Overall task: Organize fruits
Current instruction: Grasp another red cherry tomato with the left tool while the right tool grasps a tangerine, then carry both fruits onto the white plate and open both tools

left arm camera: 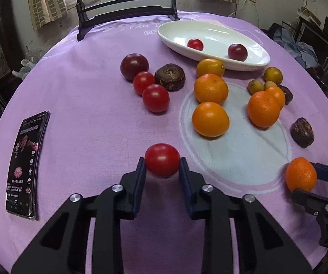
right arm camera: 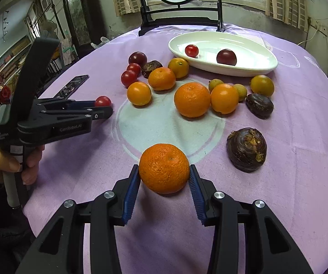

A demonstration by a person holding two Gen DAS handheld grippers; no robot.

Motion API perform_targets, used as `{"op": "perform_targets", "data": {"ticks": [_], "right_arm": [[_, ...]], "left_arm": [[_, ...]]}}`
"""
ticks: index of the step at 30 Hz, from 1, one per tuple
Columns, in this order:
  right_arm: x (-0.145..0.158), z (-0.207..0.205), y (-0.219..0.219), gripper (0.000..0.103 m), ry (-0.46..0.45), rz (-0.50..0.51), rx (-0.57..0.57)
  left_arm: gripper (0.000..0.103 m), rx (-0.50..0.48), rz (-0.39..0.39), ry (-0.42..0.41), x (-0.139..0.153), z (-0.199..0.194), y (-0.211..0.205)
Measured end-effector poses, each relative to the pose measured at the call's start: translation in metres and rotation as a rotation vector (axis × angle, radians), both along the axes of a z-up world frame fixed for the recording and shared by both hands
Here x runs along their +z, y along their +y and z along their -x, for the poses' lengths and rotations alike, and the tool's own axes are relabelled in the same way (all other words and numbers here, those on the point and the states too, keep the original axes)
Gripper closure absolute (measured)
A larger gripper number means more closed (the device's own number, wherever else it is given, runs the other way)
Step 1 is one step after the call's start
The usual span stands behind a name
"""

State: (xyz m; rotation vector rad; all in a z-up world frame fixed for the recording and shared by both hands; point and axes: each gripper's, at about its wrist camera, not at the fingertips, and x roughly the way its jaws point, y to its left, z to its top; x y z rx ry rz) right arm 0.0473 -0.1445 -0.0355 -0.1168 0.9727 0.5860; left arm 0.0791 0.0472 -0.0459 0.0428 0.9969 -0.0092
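Note:
My left gripper (left arm camera: 162,165) is shut on a red tomato (left arm camera: 162,159) just above the purple cloth; it also shows in the right wrist view (right arm camera: 103,105) with the tomato (right arm camera: 102,101). My right gripper (right arm camera: 164,174) is shut on a mandarin (right arm camera: 164,168), seen at the right edge of the left wrist view (left arm camera: 300,177). A white oval dish (left arm camera: 209,32) at the back holds a small tomato (left arm camera: 195,44) and a dark plum (left arm camera: 237,52). Loose tomatoes (left arm camera: 156,98), oranges (left arm camera: 210,119) and dark brown fruits (left arm camera: 170,76) lie between.
A phone (left arm camera: 26,166) lies on the cloth at the left. A black wooden stand (left arm camera: 127,16) with a round painted panel stands at the table's far edge. A large dark brown fruit (right arm camera: 246,149) lies right of my right gripper. Room clutter surrounds the table.

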Motion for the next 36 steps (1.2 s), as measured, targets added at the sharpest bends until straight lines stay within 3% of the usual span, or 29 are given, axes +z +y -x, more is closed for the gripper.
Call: {"op": "perform_targets", "data": {"ticks": [4,8,13,17,22,29,31,32,34,36], "right_arm": [[0.011,-0.004,-0.01,0.06,-0.03,-0.015,-0.017],[0.032,-0.018,-0.019,0.06,-0.091,-0.009,-0.039],[0.058,-0.062,-0.023,0.06,-0.192,0.023,-0.093],[0.063,-0.11,-0.021,0.059,-0.222,0.047,-0.141],[0.045,-0.167,-0.02,0.059,-0.175,0.064,-0.21],[0.02,-0.204,-0.023,0.058,-0.095,0.062,-0.243],[0.013,-0.209,-0.025,0.058,-0.074,0.054,-0.25],[0.011,-0.209,-0.026,0.054,-0.069,0.048,-0.248],[0.013,-0.206,-0.027,0.049,-0.086,0.041,-0.241],[0.016,-0.202,-0.027,0.044,-0.101,0.05,-0.239]], "left_arm": [[0.074,-0.049,0.019,-0.008,0.011,-0.001,-0.008],[0.074,-0.093,0.027,-0.07,0.039,-0.017,-0.018],[0.074,-0.109,0.029,-0.129,0.069,-0.061,-0.032],[0.074,-0.085,0.019,-0.138,0.077,-0.115,-0.043],[0.074,-0.042,-0.017,-0.111,0.067,-0.176,-0.052],[0.073,0.006,-0.022,-0.054,0.044,-0.233,-0.054],[0.061,-0.012,-0.016,-0.039,0.037,-0.243,-0.06],[0.046,-0.011,-0.025,-0.038,0.034,-0.245,-0.063],[0.038,-0.012,-0.045,-0.054,0.033,-0.246,-0.069],[0.037,-0.033,-0.053,-0.067,0.034,-0.242,-0.075]]}}
